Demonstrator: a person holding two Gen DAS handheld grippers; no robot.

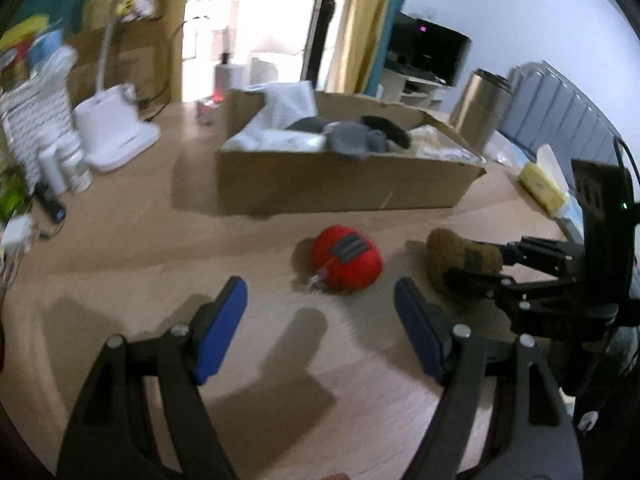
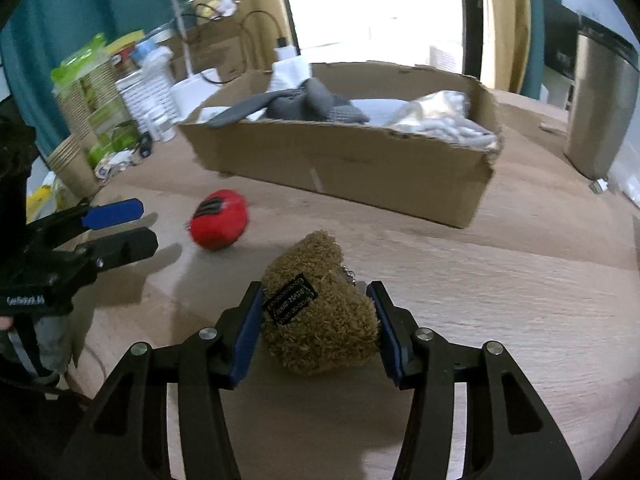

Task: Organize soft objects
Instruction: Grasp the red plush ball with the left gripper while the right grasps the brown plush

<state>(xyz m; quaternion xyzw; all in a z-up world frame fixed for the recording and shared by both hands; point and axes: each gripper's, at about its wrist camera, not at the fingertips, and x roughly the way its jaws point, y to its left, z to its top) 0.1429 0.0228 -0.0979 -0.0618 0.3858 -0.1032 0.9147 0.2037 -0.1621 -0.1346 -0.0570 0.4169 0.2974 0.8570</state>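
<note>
- Two soft toys lie on the wooden table (image 1: 120,264) in the left wrist view: a red plush (image 1: 346,258) straight ahead of the left gripper (image 1: 320,316), and a brown plush (image 1: 456,264) further right, in the right gripper (image 1: 476,266). The left gripper's jaws stand wide and empty, short of the red plush and tilted down at the table.
- Risk there, as I judge it: the red plush is round and free on a smooth top, so one finger touching first could roll it aside instead of catching it.
- Right wrist view: the right gripper (image 2: 316,322) has its blue pads against both flanks of the brown plush (image 2: 320,312), about half closed, angled downward. The cardboard box (image 2: 360,168), already holding grey and white cloth, sits beyond.
- Likely trouble here: the fuzzy body squashes, so a light pinch may let it slip out on the way to the box, or it may catch on the box's near wall.
</note>
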